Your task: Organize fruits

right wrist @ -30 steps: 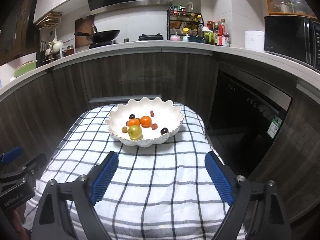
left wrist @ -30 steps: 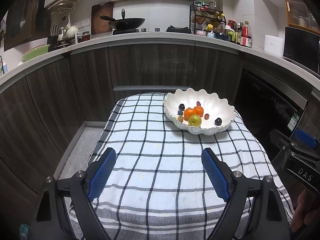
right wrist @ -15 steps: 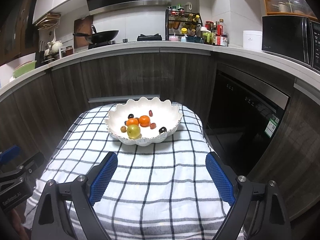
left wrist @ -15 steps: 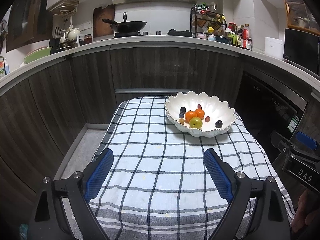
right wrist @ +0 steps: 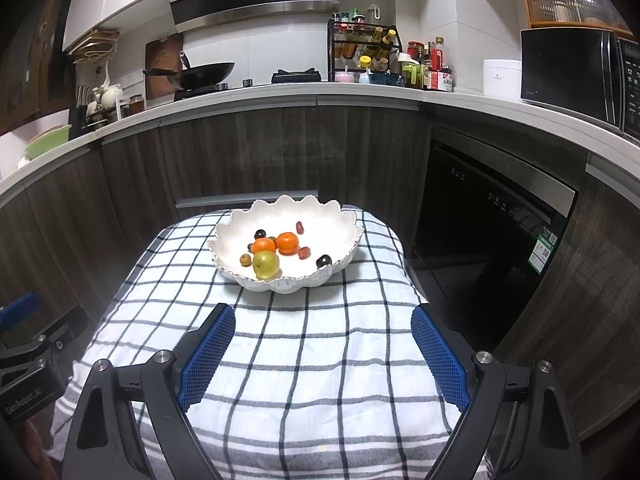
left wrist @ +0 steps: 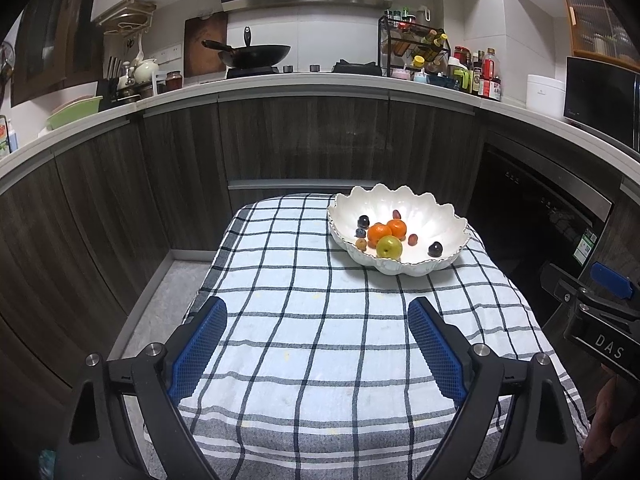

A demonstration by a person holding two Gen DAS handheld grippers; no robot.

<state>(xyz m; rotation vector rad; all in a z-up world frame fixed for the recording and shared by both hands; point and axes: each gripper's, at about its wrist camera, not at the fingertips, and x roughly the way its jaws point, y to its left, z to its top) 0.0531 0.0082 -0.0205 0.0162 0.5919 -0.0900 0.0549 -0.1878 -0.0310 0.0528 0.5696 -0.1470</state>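
- The left claw (left wrist: 316, 348) hangs above the near half of the desk (left wrist: 304, 364), its two blue-padded fingers (left wrist: 198, 354) spread wide with only checked cloth between them; its jaws have just been opening a little further, and nothing sits between them.
- The right claw (right wrist: 322, 356) is likewise spread wide and empty, its blue pads (right wrist: 438, 356) apart over the bare cloth, pointing toward the bowl.
- The desk is covered by a white cloth with dark blue checks, draped over its edges.
- A white scalloped bowl (left wrist: 432, 220) stands on the far right part of the desk in the left wrist view; in the right wrist view the same bowl (right wrist: 332, 220) sits at the far end, roughly ahead of the claw and well apart from its fingertips.
- All the fruit lies inside the bowl: a yellow-green apple (right wrist: 265, 264) at the near side, two oranges (right wrist: 288, 242) just behind it and touching each other, a small brown fruit (right wrist: 245, 259) left of the apple.
- Several small dark and reddish fruits are scattered around them: a dark plum (right wrist: 323, 261) to the right near the rim, a red grape (right wrist: 304, 253) beside the oranges, another red grape (right wrist: 299, 227) further back, and a dark grape (right wrist: 260, 234) behind the left orange.
- At the right edge of the left wrist view, part of the other gripper's black body shows, with fingers of the person's hand (left wrist: 608, 420) beneath it.
- Behind the desk run dark wood cabinets (left wrist: 304, 140) under a pale worktop carrying a wok (left wrist: 256, 54) and a rack of bottles (left wrist: 412, 46).
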